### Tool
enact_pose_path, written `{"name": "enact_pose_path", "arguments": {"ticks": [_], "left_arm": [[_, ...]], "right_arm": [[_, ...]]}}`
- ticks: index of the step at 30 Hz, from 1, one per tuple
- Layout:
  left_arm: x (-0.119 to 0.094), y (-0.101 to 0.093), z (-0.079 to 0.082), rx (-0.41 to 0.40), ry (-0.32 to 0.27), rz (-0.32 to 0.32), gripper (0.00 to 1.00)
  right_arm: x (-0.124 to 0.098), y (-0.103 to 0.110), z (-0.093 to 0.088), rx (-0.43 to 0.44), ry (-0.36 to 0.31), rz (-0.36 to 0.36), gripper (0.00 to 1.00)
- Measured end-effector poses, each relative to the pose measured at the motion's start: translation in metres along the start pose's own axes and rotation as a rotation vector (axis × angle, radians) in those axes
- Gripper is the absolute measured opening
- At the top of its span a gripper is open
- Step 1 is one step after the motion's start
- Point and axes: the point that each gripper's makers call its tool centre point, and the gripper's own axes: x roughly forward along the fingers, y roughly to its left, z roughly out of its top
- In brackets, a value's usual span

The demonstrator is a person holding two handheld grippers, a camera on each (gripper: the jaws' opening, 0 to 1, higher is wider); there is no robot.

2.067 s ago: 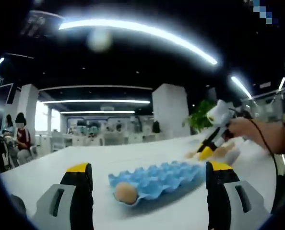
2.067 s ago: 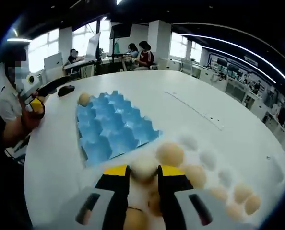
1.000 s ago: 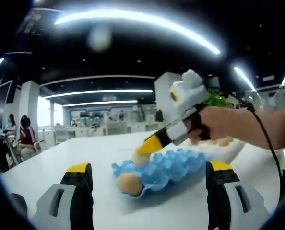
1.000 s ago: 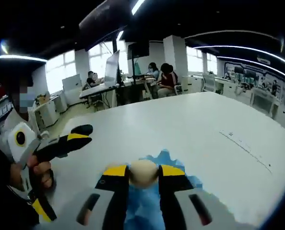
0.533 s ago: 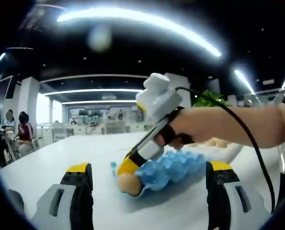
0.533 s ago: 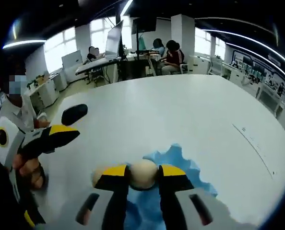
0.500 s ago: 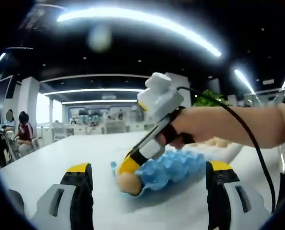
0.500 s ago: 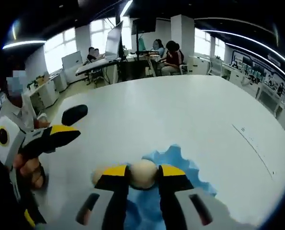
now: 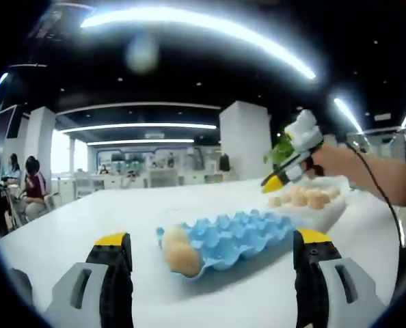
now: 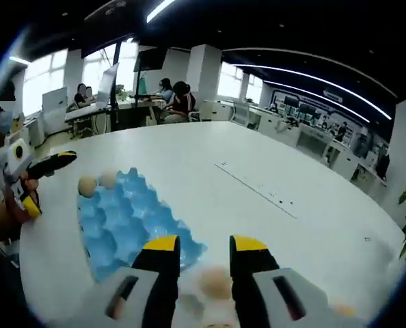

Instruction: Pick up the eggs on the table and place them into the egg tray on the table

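Jaws of the right gripper [image 10: 204, 247] are standing apart and empty, pointing straight at a loose egg [image 10: 214, 283] lying just past their tips — beside the near edge of the blue egg tray [image 10: 124, 222]. That gripper is much the nearer to the pile of eggs [image 9: 303, 197] beyond the tray's far end, while the left gripper [image 9: 210, 242], jaws spread wide and empty, is hanging off the tray's other end, where two seated eggs [image 9: 180, 253] are resting on the white tabletop [image 10: 271, 225].
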Motion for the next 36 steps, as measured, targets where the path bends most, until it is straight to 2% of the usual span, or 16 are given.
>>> {"name": "enact_pose_path", "arguments": {"ticks": [2, 4, 8, 9, 10, 16, 20, 25, 26, 27, 30, 31, 33, 34, 36], "left_arm": [[-0.001, 0.000, 0.000, 0.000, -0.003, 0.003, 1.00], [-0.001, 0.000, 0.000, 0.001, 0.000, 0.006, 1.00], [-0.001, -0.001, -0.002, 0.002, 0.005, 0.005, 1.00], [-0.001, -0.001, -0.001, 0.003, 0.004, 0.004, 1.00], [0.000, -0.002, -0.002, 0.004, 0.004, 0.003, 1.00], [0.001, -0.002, -0.005, -0.002, 0.013, 0.000, 1.00], [0.001, -0.003, -0.006, -0.002, 0.019, 0.000, 1.00], [0.001, -0.004, -0.006, 0.023, 0.025, 0.005, 1.00], [0.001, -0.005, -0.005, 0.028, 0.023, 0.001, 1.00], [0.002, -0.006, -0.005, 0.030, 0.025, -0.002, 1.00], [0.002, -0.007, -0.006, 0.037, 0.030, -0.010, 1.00], [0.003, -0.008, -0.006, 0.034, 0.031, -0.015, 1.00], [0.003, -0.007, -0.006, 0.024, 0.030, -0.022, 1.00], [0.004, -0.007, -0.007, 0.018, 0.030, -0.024, 1.00], [0.006, -0.005, -0.008, 0.007, 0.036, -0.022, 1.00]], "right_arm": [[-0.001, -0.002, -0.020, -0.038, 0.068, 0.008, 0.31], [0.001, -0.006, -0.024, -0.038, 0.064, 0.004, 0.29], [0.007, -0.005, -0.047, -0.057, 0.156, 0.035, 0.30], [0.008, -0.005, -0.043, -0.047, 0.129, 0.040, 0.29], [0.008, -0.003, -0.044, -0.011, 0.134, 0.063, 0.29], [0.010, -0.010, -0.046, 0.040, 0.170, 0.135, 0.27], [0.008, -0.009, -0.044, 0.075, 0.141, 0.146, 0.26], [0.002, -0.010, -0.037, 0.125, 0.064, 0.109, 0.25], [-0.001, -0.012, -0.031, 0.140, 0.009, 0.087, 0.25], [-0.002, -0.011, -0.030, 0.144, 0.001, 0.086, 0.25], [-0.007, -0.013, -0.011, 0.158, -0.088, 0.051, 0.25], [-0.008, -0.009, 0.003, 0.174, -0.136, 0.048, 0.25], [-0.006, 0.008, 0.029, 0.208, -0.211, 0.097, 0.25], [-0.003, 0.016, 0.038, 0.209, -0.230, 0.129, 0.25], [0.013, 0.049, 0.068, 0.183, -0.244, 0.217, 0.26]]}}
